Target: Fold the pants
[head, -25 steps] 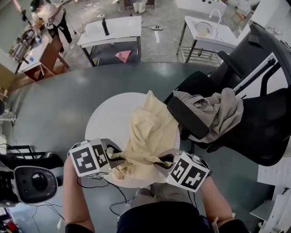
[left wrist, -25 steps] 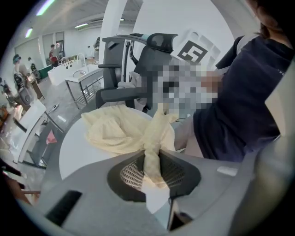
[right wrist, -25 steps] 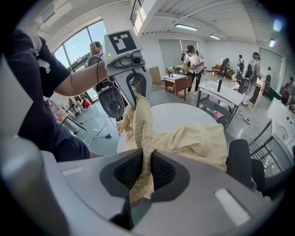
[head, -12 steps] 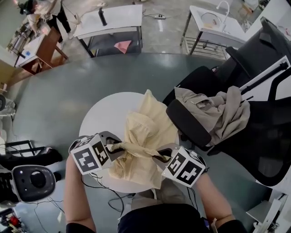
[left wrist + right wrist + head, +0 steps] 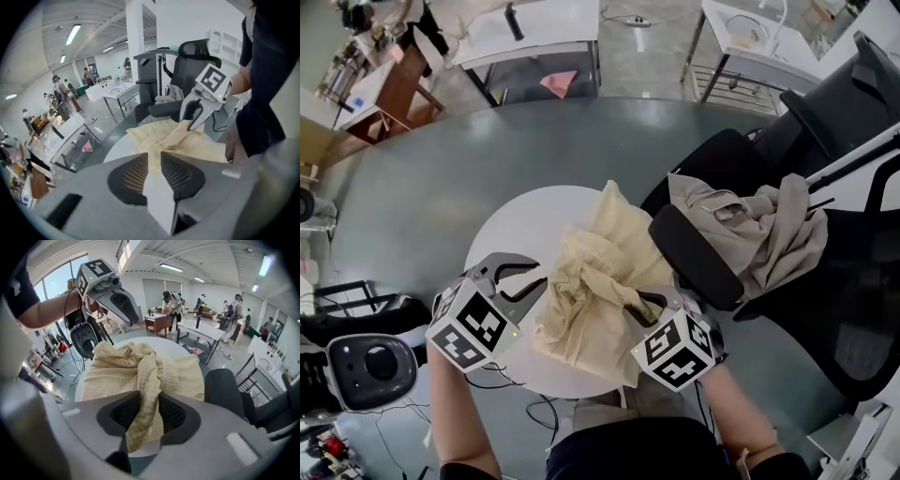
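Now at a round table, working beige pants lying crumpled on top. Shows left gripper just beside the cloth, jaws spread, just opening, nothing between. Shows right gripper with jaws just widening, slack around 1 fold running between the pads. Leaves other clothes on nearby chair.

Pale yellow fine-checked pants, white table, grey floor, black chair.

Light: bright, even, from ceiling strip lights
Shadows: soft, faint
Edges: gripper views bulge, corners black
Blur: left gripper's near body soft
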{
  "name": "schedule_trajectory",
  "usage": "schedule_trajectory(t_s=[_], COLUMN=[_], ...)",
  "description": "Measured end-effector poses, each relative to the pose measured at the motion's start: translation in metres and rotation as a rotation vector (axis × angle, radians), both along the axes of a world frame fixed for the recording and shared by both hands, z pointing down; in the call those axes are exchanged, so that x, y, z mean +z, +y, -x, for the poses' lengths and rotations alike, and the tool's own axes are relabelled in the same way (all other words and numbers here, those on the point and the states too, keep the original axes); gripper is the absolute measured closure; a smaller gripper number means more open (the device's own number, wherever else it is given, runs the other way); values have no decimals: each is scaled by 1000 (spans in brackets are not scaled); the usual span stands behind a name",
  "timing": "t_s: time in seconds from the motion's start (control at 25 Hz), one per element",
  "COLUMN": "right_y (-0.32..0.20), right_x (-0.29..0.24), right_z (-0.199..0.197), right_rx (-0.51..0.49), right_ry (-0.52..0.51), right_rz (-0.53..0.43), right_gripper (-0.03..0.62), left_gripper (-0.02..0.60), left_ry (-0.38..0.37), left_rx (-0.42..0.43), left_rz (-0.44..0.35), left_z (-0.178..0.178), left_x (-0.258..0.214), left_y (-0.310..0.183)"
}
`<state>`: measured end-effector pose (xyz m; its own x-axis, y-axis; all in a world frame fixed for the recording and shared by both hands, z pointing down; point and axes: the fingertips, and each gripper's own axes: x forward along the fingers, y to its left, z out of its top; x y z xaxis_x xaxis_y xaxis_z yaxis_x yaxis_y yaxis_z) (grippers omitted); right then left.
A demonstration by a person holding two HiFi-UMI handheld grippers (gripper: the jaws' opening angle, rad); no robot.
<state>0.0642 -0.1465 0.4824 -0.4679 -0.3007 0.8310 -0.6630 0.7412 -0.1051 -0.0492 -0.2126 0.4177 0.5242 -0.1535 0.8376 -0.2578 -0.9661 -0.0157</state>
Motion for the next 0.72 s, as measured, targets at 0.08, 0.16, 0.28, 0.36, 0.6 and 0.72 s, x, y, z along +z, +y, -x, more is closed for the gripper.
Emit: schedule_trajectory(t_s=[0.08, 0.16, 0.28, 0.36, 0.6, 0.72], right_y=[-7, -15, -16, -6, 44, 62], right_x=[-2, -8, -17, -16, 4, 10], right_z=[-1, -1, 1, 7, 34, 48], right_rx=[44, 81, 70, 24, -38, -30], right_ry=[-35, -80, -112, -134, -221, -231], right_rz=[-33, -57, -84, -59, 111, 138], right_gripper=[347, 339, 377, 411, 457, 456], left_gripper=[495, 506, 542, 558, 489, 434], left_ry=[34, 65, 117, 168, 36, 5], left_rx=[30, 83, 186, 257, 280, 228], left_rz=[55, 137, 254, 326, 340, 292], left_z=[-11, -25, -50, -68, -50, -29], left_x=[-4, -4, -8, -10, 51, 64], left_y=[15, 40, 89, 119, 133, 111])
